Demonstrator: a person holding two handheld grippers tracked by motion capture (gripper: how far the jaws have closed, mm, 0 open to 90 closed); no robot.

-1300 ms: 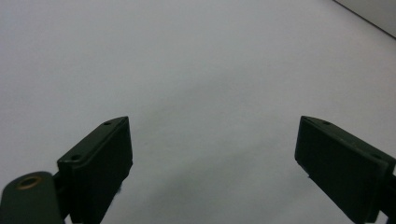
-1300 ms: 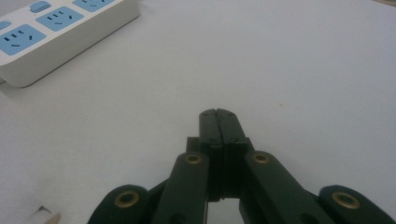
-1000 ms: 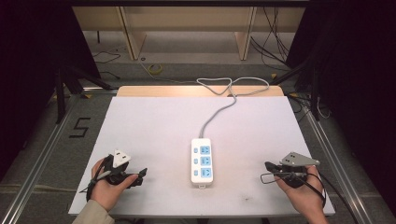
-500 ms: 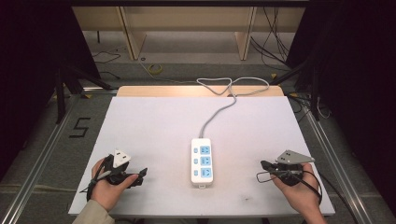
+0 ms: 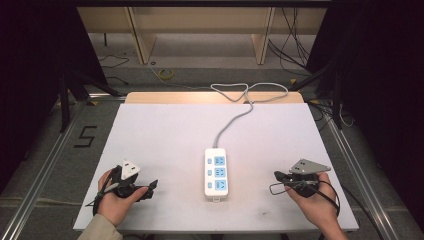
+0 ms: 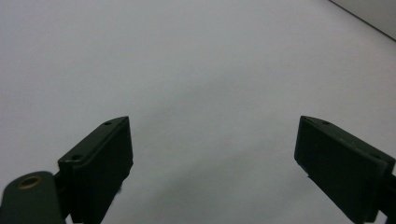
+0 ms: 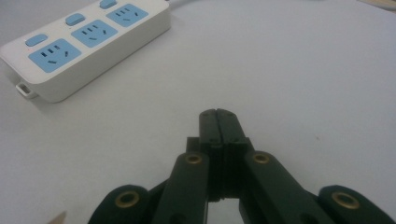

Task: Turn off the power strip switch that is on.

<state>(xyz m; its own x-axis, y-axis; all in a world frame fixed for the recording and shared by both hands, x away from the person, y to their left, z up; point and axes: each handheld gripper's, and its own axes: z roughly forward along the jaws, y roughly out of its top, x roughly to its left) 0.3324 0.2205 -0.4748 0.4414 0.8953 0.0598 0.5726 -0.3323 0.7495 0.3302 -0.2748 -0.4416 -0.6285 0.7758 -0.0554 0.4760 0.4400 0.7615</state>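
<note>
A white power strip point(image 5: 216, 172) with blue sockets lies in the near middle of the white table point(image 5: 200, 130). Its grey cord point(image 5: 231, 122) runs toward the back edge. My left gripper point(image 5: 149, 189) rests at the near left in a hand, pointing right toward the strip. In the left gripper view its jaws point(image 6: 212, 154) stand wide open over bare table. My right gripper point(image 5: 276, 176) sits at the near right, pointing left at the strip. Its jaws point(image 7: 218, 116) are pressed together with nothing between them, and the power strip point(image 7: 88, 42) lies ahead to the upper left.
The cord loops point(image 5: 250, 91) over the wooden strip at the table's back edge. Metal rails point(image 5: 47, 165) run along both sides on the floor, with a "5" marking point(image 5: 86, 136) at the left. Dark stands and cables surround the table.
The right gripper has shifted slightly left, toward the power strip. The left hand and its gripper have stayed in place.
</note>
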